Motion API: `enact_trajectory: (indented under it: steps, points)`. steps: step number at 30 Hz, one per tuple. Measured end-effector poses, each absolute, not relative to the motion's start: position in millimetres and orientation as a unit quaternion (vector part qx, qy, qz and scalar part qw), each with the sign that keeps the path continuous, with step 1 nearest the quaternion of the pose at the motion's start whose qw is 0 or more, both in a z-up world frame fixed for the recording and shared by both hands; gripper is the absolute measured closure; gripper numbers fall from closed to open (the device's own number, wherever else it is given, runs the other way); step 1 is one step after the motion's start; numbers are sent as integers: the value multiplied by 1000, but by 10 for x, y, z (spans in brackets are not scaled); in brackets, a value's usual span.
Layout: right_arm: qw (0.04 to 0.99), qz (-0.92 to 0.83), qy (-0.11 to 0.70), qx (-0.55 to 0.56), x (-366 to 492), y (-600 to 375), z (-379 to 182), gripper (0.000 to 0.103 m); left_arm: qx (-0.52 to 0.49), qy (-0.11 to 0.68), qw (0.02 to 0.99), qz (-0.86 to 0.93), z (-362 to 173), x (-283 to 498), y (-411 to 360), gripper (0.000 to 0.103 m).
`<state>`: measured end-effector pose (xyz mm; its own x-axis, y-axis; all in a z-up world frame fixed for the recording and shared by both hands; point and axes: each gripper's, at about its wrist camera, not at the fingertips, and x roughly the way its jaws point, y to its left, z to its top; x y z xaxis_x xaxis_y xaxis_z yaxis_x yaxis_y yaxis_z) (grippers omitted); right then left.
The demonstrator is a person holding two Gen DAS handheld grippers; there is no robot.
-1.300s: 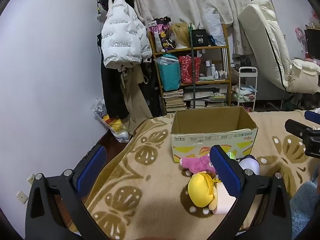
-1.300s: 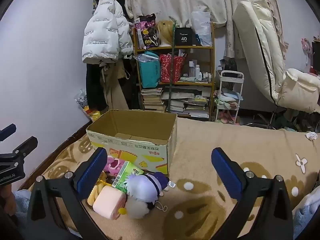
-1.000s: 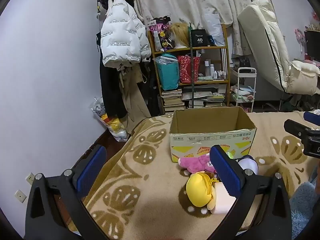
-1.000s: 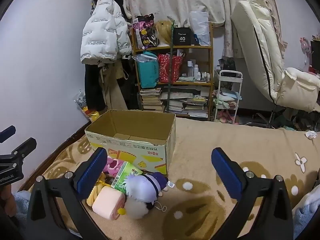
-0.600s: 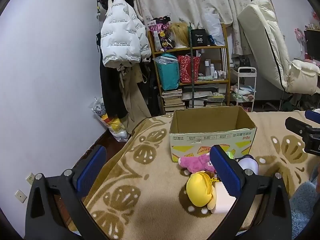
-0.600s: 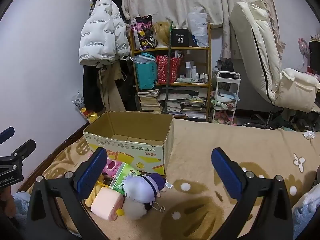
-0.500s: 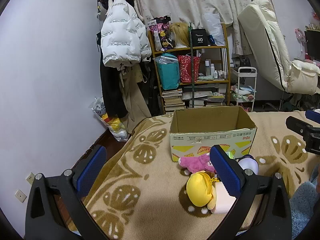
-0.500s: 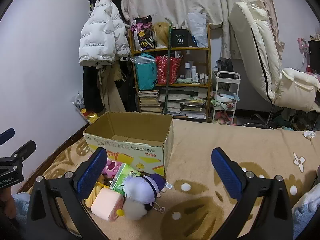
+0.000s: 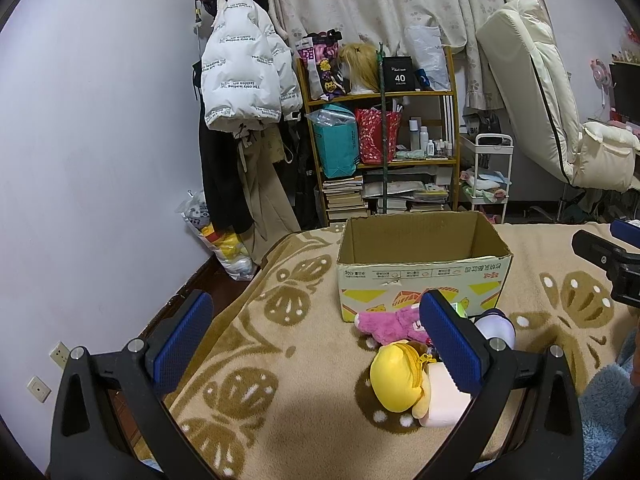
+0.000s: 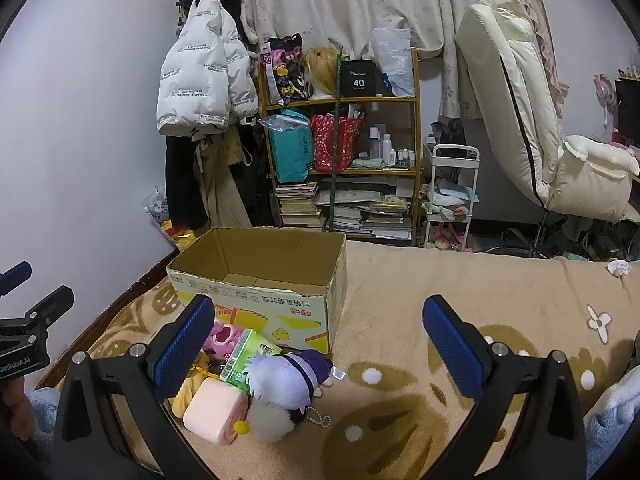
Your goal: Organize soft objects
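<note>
Two hand-held grippers hover above a bed covered by a tan blanket (image 10: pixel 460 280) with a brown butterfly pattern, both facing an open cardboard box (image 10: pixel 264 280) that looks empty from here. The left gripper (image 9: pixel 316 328) has its fingers spread wide and holds nothing; the right gripper (image 10: pixel 320 328) is likewise spread wide and empty. The soft things to be sorted lie in a small heap on the blanket, touching or just beside the near wall of the box: a yellow plush (image 9: pixel 398 378), a pink plush (image 9: pixel 390 322), a pale pink roll (image 10: pixel 214 408), a green packet (image 10: pixel 248 354) and a purple-hatted doll (image 10: pixel 286 372). From the left gripper's camera the heap sits to the right, partly behind the right-hand finger, with the yellow plush nearest. From the right gripper's camera the same heap sits low and to the left, just past the left-hand finger, with the pink roll and the doll nearest. So the heap lies between the two grippers, and neither pair of fingers is lined up around any item yet. The doll lies with its long axis running roughly left to right across the right camera's view. The right gripper seems slightly better placed for the doll and roll, the left for the yellow plush; either would need to swing inward and drop down.
</note>
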<state>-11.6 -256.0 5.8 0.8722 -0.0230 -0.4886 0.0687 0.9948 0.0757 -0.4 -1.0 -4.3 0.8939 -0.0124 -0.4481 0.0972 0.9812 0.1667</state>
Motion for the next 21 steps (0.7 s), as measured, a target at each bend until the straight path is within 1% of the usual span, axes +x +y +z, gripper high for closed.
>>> enact_trajectory:
  steps: [21]
  points:
    - [966, -26, 253, 52, -112, -2562, 44, 0, 94, 231, 968, -31, -67, -12, -23, 1]
